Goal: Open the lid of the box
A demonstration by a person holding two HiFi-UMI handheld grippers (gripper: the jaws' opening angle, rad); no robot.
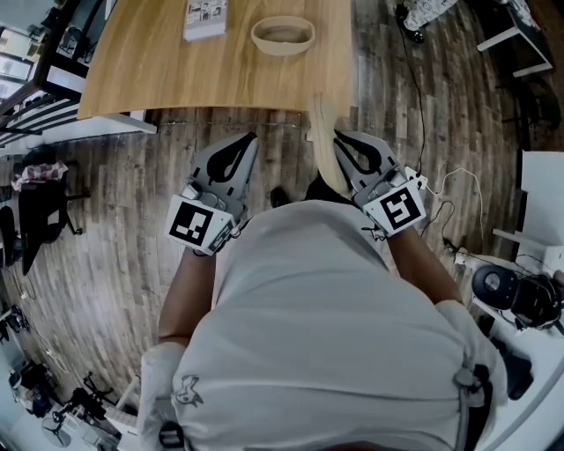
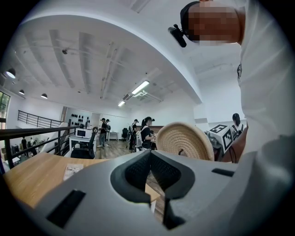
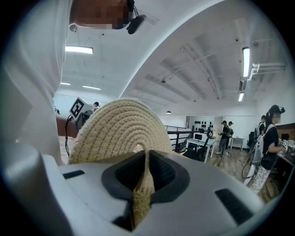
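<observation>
Right now the round woven lid (image 1: 324, 141) is standing on edge in the air, off the box, over the wooden floor (image 1: 115, 220) just nearer than the near edge of the wooden table (image 1: 159, 70). The right gripper (image 1: 342, 145) is pinching the lid's rim between its jaws, and the coiled face is looking left toward the other gripper. The box itself, an open woven basket (image 1: 282, 36), is sitting far out on the table, well apart from the lid. The left gripper (image 1: 249, 141) is hovering level to the left of the lid, not touching it, with its jaws pressed together on nothing. A printed booklet (image 1: 204, 19) is lying on the table to the left of the basket.
</observation>
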